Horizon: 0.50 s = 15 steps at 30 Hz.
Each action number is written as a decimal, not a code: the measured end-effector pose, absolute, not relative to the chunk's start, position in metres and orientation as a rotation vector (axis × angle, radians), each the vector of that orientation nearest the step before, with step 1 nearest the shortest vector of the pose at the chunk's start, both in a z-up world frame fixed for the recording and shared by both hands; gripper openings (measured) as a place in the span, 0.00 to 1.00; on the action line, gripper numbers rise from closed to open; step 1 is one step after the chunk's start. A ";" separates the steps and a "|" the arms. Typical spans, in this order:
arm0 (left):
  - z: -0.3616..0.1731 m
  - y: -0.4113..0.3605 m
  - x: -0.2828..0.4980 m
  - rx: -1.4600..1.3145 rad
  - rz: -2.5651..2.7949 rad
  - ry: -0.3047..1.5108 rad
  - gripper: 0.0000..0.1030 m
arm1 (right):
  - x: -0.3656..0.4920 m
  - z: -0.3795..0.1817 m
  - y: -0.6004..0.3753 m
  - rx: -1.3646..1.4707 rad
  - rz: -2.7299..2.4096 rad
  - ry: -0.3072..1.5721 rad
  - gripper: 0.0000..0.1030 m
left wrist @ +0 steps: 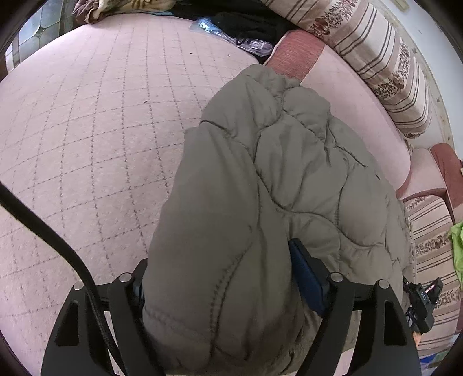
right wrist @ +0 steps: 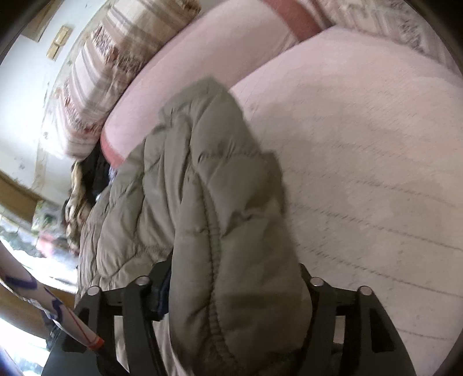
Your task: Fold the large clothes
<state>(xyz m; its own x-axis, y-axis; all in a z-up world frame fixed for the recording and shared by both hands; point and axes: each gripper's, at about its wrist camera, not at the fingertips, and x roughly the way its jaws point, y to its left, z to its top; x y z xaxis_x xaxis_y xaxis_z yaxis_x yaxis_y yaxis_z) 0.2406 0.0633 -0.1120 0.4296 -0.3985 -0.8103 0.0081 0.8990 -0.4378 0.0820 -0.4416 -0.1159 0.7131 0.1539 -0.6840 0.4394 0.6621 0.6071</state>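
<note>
A puffy olive-grey quilted jacket (left wrist: 289, 150) lies bunched on a pink quilted bed cover (left wrist: 101, 130). In the left wrist view one thick fold of it fills the space between the fingers of my left gripper (left wrist: 220, 260). The jaws stand wide, and the blue pad (left wrist: 306, 277) on the right finger shows beside the fabric without pinching it. In the right wrist view, which is blurred, a stitched fold of the jacket (right wrist: 188, 162) lies between the wide-set fingers of my right gripper (right wrist: 234, 269), loose rather than squeezed.
A striped, flower-patterned bolster (left wrist: 385, 57) runs along the wall side. Dark clothing (left wrist: 246, 23) and a clear plastic bag (left wrist: 231, 37) lie at the far end. A green cloth (left wrist: 457, 245) shows at the right edge. A black cable (left wrist: 58, 237) crosses the lower left.
</note>
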 end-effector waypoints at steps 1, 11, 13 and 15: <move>-0.110 0.063 0.240 -0.394 -0.255 1.102 0.78 | 0.077 -0.113 -0.443 0.856 -0.199 0.768 0.68; -0.069 0.066 0.202 -0.249 -0.154 0.958 0.77 | 0.029 -0.047 -0.425 0.605 -0.405 0.599 0.79; -0.067 0.066 0.195 -0.218 -0.125 0.947 0.77 | 0.026 -0.036 -0.410 0.532 -0.425 0.587 0.79; -0.071 0.064 0.191 -0.171 -0.093 0.962 0.78 | 0.024 -0.032 -0.396 0.474 -0.438 0.582 0.79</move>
<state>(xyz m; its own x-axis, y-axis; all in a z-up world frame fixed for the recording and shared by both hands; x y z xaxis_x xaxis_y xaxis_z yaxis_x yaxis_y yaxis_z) 0.1911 0.0637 -0.0706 0.5692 -0.1545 -0.8075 0.0031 0.9826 -0.1858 0.0240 -0.3961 -0.0318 0.7507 -0.2555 -0.6092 0.5146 0.8044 0.2968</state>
